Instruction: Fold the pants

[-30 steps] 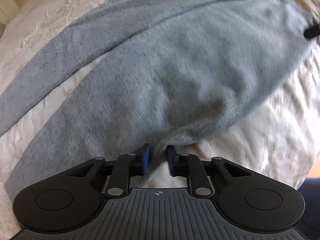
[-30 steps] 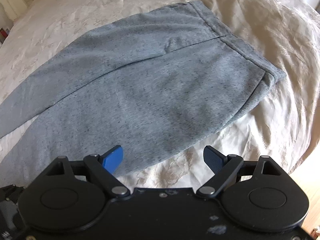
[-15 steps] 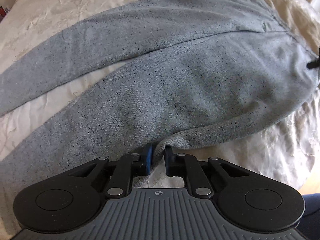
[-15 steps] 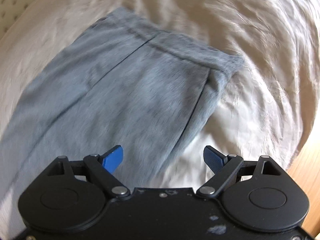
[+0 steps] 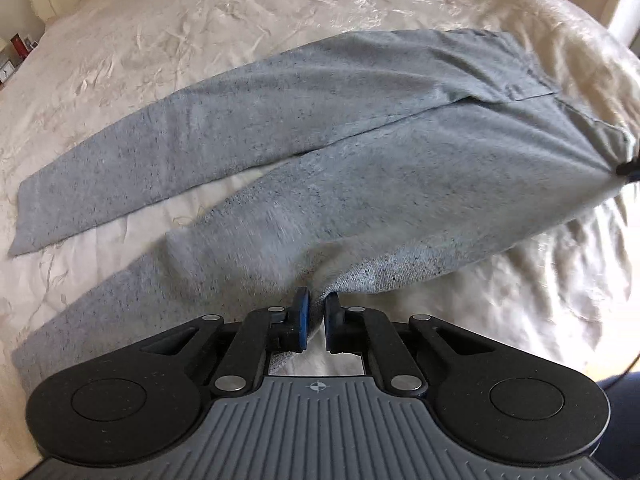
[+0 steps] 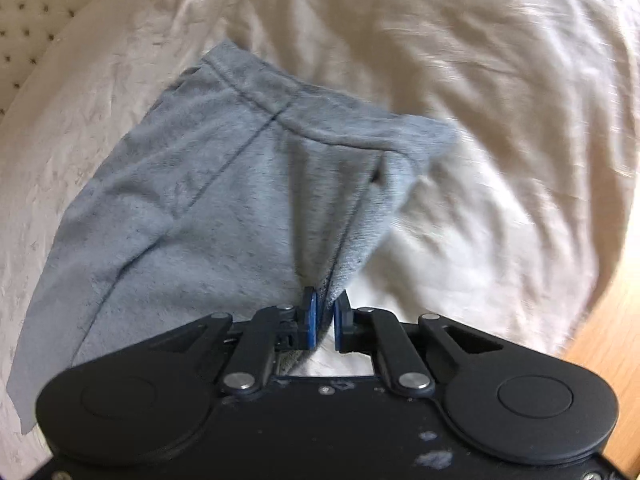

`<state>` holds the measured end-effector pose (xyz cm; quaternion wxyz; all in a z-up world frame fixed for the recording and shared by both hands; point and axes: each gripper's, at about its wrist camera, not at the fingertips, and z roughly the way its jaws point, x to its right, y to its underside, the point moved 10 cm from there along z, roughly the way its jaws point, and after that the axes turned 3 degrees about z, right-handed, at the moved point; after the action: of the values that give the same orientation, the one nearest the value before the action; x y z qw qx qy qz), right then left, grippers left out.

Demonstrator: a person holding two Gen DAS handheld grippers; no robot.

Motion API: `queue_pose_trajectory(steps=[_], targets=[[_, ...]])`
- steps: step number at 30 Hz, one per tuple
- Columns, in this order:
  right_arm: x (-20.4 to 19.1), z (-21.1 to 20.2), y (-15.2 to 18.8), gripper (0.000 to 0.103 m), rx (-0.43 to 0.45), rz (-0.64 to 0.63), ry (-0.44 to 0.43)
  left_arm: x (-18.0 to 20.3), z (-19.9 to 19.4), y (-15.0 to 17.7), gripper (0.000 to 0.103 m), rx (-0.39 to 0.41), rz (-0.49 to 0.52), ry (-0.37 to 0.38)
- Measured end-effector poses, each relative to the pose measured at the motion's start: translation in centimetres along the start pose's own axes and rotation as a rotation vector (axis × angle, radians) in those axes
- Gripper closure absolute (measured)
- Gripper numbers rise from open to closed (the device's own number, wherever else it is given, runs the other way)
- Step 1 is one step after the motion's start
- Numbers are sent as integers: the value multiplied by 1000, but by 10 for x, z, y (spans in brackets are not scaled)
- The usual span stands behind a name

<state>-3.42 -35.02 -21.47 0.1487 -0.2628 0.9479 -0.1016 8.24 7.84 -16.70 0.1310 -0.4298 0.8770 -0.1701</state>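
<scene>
Grey pants (image 5: pixel 360 168) lie spread on the bed (image 5: pixel 200 20), legs fanned apart. Left gripper (image 5: pixel 315 320) fingers clamped on the near leg's edge; right gripper (image 6: pixel 325 322) fingers clamped on the side seam below the waistband (image 6: pixel 304 116). Fabric looks soft, light, droopy; best held at edges and seams.

Grey speckled pants (image 5: pixel 360 168) lay spread across the frame centre, far leg flat toward the left edge, near leg's lower edge lifted at bottom centre. In the right wrist view, waistband (image 6: pixel 304 116) sat upper centre, side edge pulled up at bottom centre.
</scene>
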Motion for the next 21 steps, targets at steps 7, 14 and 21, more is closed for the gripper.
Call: queue_pose_trajectory(steps=[7, 14, 21], targets=[[45, -8, 15, 91, -51, 39, 21, 13, 6, 9, 94, -9, 119, -61], [-2, 9, 14, 17, -39, 0, -107, 21, 36, 18, 94, -58, 129, -72], [-15, 57, 16, 23, -115, 90, -83, 22, 42, 26, 90, -69, 157, -109]])
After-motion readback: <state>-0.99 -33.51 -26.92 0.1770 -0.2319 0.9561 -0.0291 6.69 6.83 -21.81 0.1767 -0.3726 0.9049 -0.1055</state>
